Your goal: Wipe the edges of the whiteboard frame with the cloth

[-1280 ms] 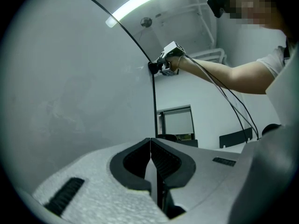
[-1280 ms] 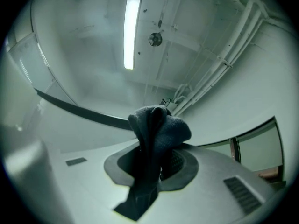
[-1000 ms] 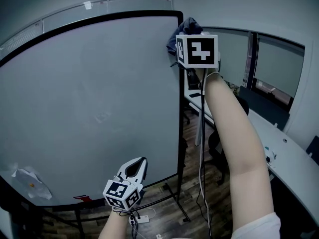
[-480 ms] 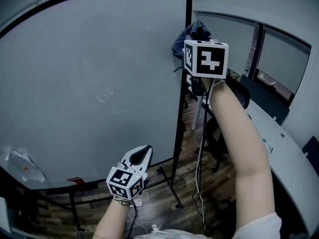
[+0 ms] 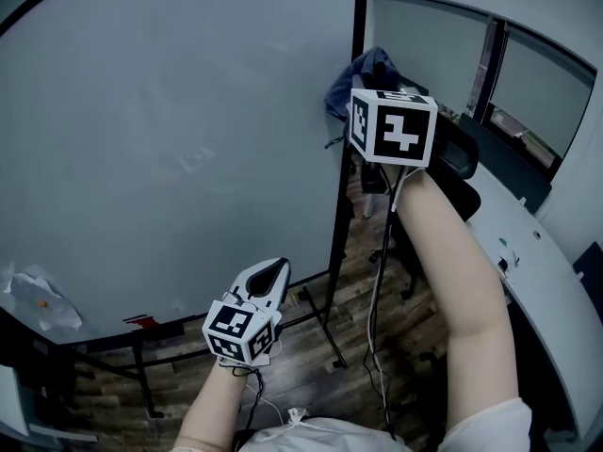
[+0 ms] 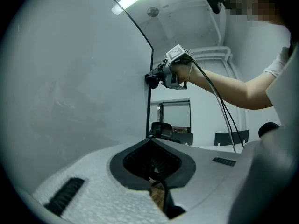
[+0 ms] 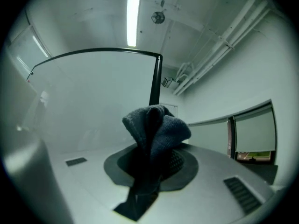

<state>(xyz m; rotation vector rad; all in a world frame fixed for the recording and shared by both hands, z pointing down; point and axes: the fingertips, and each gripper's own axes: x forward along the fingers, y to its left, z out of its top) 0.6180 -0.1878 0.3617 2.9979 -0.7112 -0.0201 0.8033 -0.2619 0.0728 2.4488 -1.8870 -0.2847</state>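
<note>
**Your right claw (image 7: pixel 153 160) is clamped on the cloth (image 7: pixel 159 125), held against the frame's (image 5: pixel 352 121) right edge.**
The cloth looks soft, light and floppy, so grip a thick fold and let the loose bunch press the thin black edge. Your left claw (image 5: pixel 267 281) hangs closed and empty near the lower right corner, over the wood floor (image 5: pixel 311 365).

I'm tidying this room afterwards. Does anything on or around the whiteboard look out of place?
Yes: a crumpled white sheet with an orange spot sits at the lower left corner of the whiteboard, looking like stray litter. The cloth in the right tool looks normal.
</note>
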